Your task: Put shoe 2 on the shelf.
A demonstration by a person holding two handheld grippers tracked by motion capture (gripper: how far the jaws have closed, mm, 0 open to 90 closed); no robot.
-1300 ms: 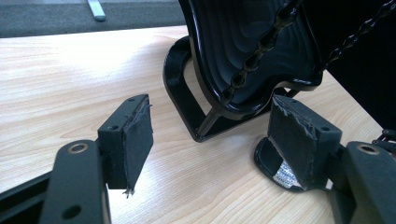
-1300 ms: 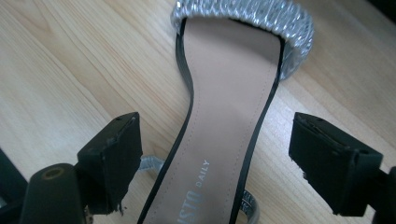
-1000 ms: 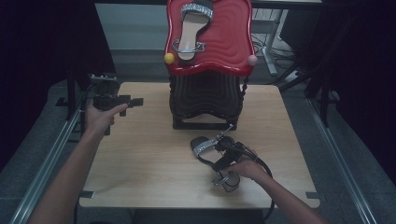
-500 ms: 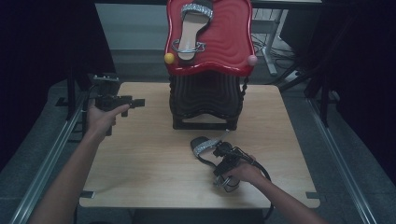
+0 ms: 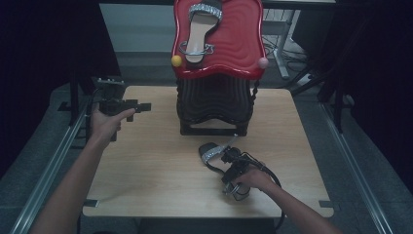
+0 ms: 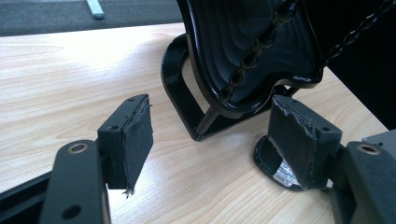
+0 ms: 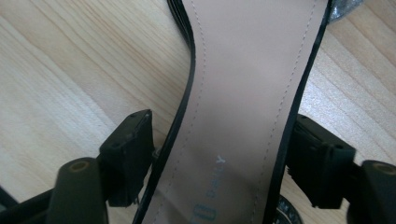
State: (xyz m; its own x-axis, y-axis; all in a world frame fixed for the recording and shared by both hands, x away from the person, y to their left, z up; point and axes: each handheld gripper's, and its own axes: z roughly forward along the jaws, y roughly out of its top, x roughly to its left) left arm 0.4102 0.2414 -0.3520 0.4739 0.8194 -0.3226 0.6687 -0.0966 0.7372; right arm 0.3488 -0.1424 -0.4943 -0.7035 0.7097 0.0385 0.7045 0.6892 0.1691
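A black sandal with a glittery strap [image 5: 210,152] lies on the wooden table [image 5: 146,161] in front of the stand. My right gripper [image 5: 226,158] is over its heel end. In the right gripper view the open right gripper [image 7: 219,144] straddles the sandal's tan insole [image 7: 247,84], one jaw on each side; the right pad [image 7: 308,163] meets the sole's edge and the left pad [image 7: 135,154] stands just clear. A matching sandal [image 5: 197,31] rests on the red display stand [image 5: 238,44]. My left gripper [image 5: 145,106] hovers open and empty at the table's far left.
The stand's black ribbed base [image 5: 214,105] occupies the far middle of the table, and the left gripper view shows its foot [image 6: 187,107] and a hanging chain [image 6: 252,60]. Yellow [image 5: 176,61] and pink [image 5: 263,62] knobs sit on the red top. Metal rails run along both table sides.
My right gripper has settled slightly lower and nearer over the sandal's heel. The left gripper has stayed almost still.
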